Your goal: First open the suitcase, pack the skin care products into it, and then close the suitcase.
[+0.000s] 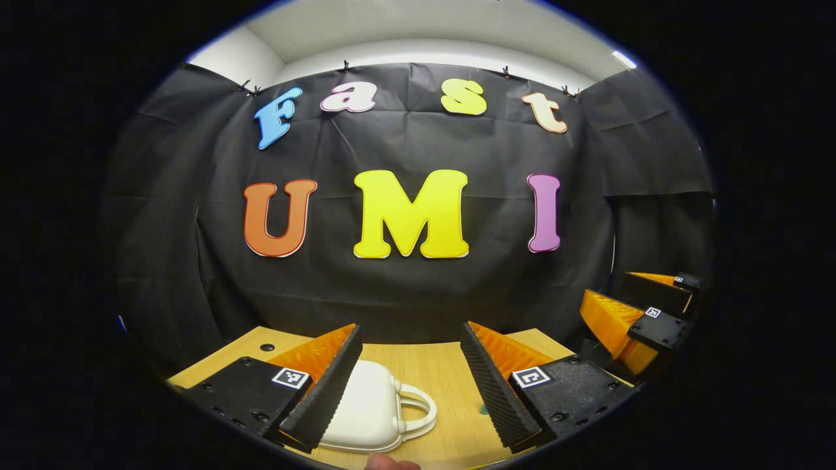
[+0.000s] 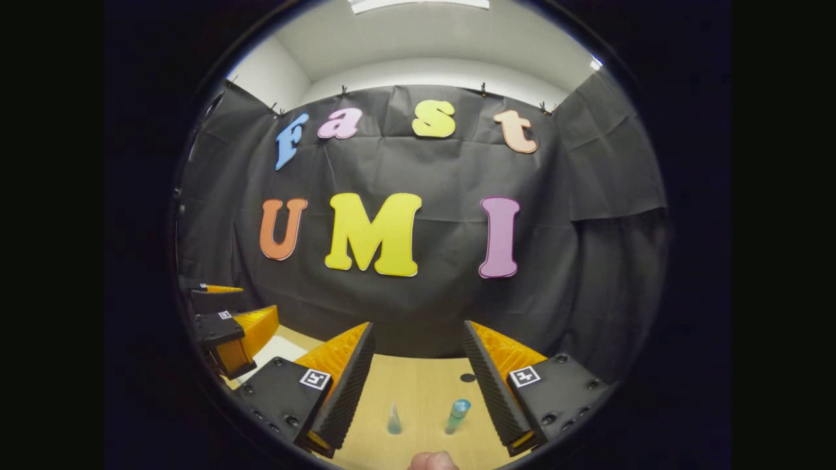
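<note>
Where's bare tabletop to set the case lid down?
Bare light wooden table lies right of the closed white handled suitcase, beyond its handle. Near the right gripper, a small clear cone-shaped bottle and a teal-capped tube crowd the front; behind them is bare.

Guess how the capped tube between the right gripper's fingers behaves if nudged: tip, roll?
The tube stands upright on the table, tall for its narrow base, so a nudge high up likely tips it. It looks round, so once down it would probably roll. Its body looks smooth, possibly slippery; it seems small and likely light. The right gripper is open around it, not touching.
</note>
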The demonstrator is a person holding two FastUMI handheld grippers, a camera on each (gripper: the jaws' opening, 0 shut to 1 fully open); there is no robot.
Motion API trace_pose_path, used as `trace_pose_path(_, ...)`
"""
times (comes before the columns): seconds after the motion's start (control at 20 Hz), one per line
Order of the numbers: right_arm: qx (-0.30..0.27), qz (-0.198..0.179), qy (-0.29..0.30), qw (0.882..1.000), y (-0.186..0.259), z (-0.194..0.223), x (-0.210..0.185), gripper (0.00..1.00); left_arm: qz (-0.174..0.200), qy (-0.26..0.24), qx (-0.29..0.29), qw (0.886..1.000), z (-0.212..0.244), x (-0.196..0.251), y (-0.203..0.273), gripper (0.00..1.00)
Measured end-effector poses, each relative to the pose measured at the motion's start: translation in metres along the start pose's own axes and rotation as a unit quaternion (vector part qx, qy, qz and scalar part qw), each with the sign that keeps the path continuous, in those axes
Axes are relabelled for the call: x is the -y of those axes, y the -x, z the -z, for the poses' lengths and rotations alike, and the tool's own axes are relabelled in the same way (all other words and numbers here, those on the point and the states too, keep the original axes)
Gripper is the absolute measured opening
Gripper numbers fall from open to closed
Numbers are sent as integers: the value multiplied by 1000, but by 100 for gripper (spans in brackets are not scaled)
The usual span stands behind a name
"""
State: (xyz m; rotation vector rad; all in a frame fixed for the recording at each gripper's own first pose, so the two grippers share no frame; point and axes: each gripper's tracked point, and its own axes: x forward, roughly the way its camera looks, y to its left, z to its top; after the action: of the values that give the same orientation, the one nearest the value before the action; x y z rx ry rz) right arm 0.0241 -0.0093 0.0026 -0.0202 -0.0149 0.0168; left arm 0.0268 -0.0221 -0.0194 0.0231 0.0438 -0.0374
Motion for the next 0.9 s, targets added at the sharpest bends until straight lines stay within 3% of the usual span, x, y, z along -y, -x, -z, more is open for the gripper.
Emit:
trace_pose_path(0.25,-26,10,-1,1000,-5,21,22,79,12,-26,-37,999,32,11,-14,96)
trace_pose_path(0.45,-46,18,4,999,-10,41,47,81,36,-121,-66,990,71,21,-34,97)
trace_pose_path(0.7,-70,44,-7,997,-23,64,86,80,63,-226,-139,962,143,24,-52,99)
trace_pose_path(0.9,-80,37,-1,996,-33,77,95,81,78,-307,-172,933,185,34,-61,98)
